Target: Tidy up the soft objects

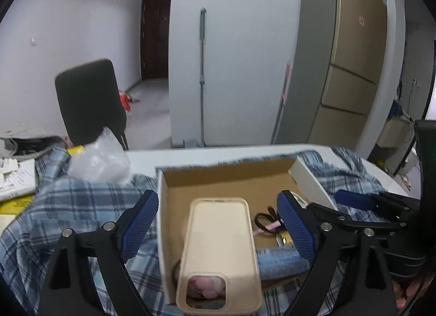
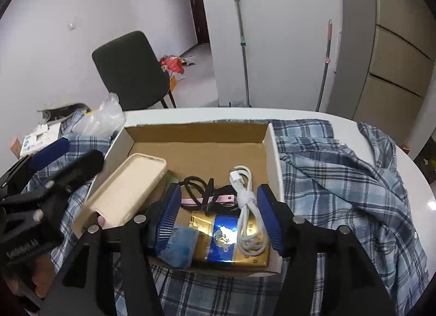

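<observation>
A white round-edged worktop (image 2: 190, 113) carries a rumpled blue-and-white plaid cloth (image 2: 340, 179) that spreads over most of it, reaching toward the right edge and the near edge; on the cloth, about midway along the worktop, sits an open shallow cardboard box with white outer walls (image 2: 275, 152), its far wall close to the far edge; behind the worktop stand a dark chair (image 2: 130, 70) and a tall beige cabinet (image 1: 351, 57); a crumpled clear plastic bag (image 2: 106, 117) lies near the far left edge.

Inside the box, a beige soft phone case (image 1: 220, 239) leans tilted over the near left corner, its camera cut-out toward the near wall; a gold-and-blue foil packet (image 2: 226, 242) lies flat along the near wall; a small light-blue folded cloth (image 2: 179, 245) rests on the packet's left end; a coiled white charging cable (image 2: 245, 207) lies across the packet's right part; a black cord (image 2: 201, 187) and a thin pink strip (image 2: 215, 200) lie tangled just beyond the packet.

The left gripper (image 1: 218, 223) hovers over the box's near left part, its blue-padded fingers (image 1: 139, 226) spread wide on either side of the phone case without touching it; the right gripper (image 2: 218, 217) hangs over the packet, fingers (image 2: 268, 217) partly open, flanking the cable and packet, gripping nothing.
</observation>
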`<state>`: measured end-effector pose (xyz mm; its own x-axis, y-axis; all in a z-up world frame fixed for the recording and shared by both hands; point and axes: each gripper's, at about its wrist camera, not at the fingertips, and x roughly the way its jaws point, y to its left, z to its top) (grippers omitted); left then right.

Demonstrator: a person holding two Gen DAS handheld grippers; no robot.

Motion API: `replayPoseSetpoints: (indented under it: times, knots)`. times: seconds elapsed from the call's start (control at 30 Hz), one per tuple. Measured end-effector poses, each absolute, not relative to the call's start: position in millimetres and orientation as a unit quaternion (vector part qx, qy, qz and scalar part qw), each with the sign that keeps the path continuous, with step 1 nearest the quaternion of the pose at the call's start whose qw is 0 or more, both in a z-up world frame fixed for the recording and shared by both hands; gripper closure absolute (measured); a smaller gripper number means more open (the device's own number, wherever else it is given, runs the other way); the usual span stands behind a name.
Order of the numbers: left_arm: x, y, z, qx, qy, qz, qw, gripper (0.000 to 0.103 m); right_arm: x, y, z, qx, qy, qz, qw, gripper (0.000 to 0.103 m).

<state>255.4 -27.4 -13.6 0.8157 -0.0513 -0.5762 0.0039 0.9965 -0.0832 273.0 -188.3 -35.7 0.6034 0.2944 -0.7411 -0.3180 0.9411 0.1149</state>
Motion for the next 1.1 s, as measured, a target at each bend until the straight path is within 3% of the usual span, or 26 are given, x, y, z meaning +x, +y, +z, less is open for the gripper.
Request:
replayPoseSetpoints:
  times: [0.3, 0.63, 0.83, 0.97, 1.03, 1.1]
  knots:
    - [221.2, -25.1, 31.7, -0.032, 0.244, -0.017, 0.969, 0.013, 262.0, -197.5, -3.4, -0.015, 0.38, 0.165, 0.91, 0.046]
    - [126.0, -15.5, 96.9, -0.023, 0.115, -0.001, 0.993, 0.013, 196.2, -202.8, 60.2, -0.04, 0.295, 0.176, 0.938, 0.045]
    - [67.8, -9.2, 100.4, -0.011, 0.072, 0.006, 0.997, 0.013, 143.6, -206.7, 87.0, -0.037, 0.234, 0.185, 0.954, 0.024]
    - [39.9, -6.6, 87.4, -0.004, 0.06, 0.012, 0.998, 0.012, 114.2, -214.0, 95.4, -0.014, 0.21, 0.2, 0.957, 0.004]
    - [30.5, -2.4, 81.5, -0.006, 0.055, 0.013, 0.998, 0.011, 100.5, -216.1, 94.0, -0.007, 0.191, 0.198, 0.961, 0.0]
    - [22.4, 0.4, 75.3, -0.008, 0.047, 0.006, 0.999, 0.0, 89.2, -217.6, 89.6, -0.002, 0.172, 0.192, 0.966, 0.0]
